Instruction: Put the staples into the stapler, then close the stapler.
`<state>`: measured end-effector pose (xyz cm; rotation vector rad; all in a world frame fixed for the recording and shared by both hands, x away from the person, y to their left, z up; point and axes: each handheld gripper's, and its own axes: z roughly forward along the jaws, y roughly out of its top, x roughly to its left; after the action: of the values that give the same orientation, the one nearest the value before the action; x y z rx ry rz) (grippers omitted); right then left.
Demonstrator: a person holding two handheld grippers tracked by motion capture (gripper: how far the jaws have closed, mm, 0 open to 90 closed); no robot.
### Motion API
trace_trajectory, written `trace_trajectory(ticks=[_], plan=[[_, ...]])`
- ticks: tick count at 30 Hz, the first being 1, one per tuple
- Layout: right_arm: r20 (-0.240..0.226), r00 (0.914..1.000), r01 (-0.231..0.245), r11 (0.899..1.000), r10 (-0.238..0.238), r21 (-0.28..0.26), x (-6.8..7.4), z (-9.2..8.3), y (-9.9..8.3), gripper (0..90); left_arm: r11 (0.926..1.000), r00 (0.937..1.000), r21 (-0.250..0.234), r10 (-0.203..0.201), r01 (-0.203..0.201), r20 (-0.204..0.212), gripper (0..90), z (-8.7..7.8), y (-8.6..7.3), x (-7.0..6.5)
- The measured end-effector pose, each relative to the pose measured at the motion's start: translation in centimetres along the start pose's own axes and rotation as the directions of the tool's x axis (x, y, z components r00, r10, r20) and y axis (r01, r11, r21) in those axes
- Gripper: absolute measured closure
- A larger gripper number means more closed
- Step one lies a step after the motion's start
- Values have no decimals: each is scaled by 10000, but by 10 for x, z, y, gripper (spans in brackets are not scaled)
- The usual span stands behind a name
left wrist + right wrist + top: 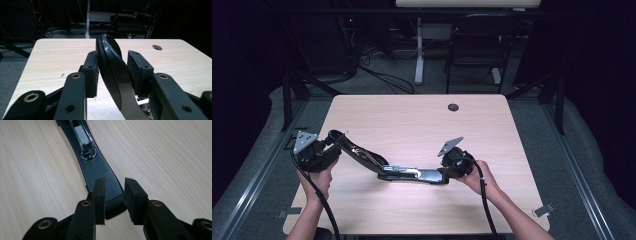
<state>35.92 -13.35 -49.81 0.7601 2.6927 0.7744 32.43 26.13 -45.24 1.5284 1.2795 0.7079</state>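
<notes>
Across the near half of the wooden surface point(412, 120) lies an opened black stapler point(382, 167), hinged wide so that its two long parts form a shallow V. Its base runs flat along the surface from the hinge near the middle toward the person's right, while its top arm rises from that hinge up and away to the person's left.

The left gripper point(112, 72) has the raised end of that top arm between its pads, one pad on each flank; the pads look pressed against it or very nearly so, which reads as a clamped hold. In the left gripper view the arm curves upward between the jaws.

The right gripper point(113, 201) sits at the far right end of the base. Its jaws stand apart, straddling the base's rounded tip from above, with a visible gap on either side. Beyond them the staple channel point(82, 135) and the rivet point(88, 153) recede straight ahead.

So the stapler's long axis runs left to right between the two hands, each gripper at its own end. Any coming move by the right gripper probably turns on closing across the base's width, not along its length.
</notes>
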Motion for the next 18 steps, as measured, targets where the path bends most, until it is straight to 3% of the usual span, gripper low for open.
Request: trace_trajectory(ticks=[18], plan=[[140, 9998, -138, 9960, 151, -887, 0, -10, 13, 774, 9991, 9991, -97, 409, -408, 91, 635, 2, 8, -16]])
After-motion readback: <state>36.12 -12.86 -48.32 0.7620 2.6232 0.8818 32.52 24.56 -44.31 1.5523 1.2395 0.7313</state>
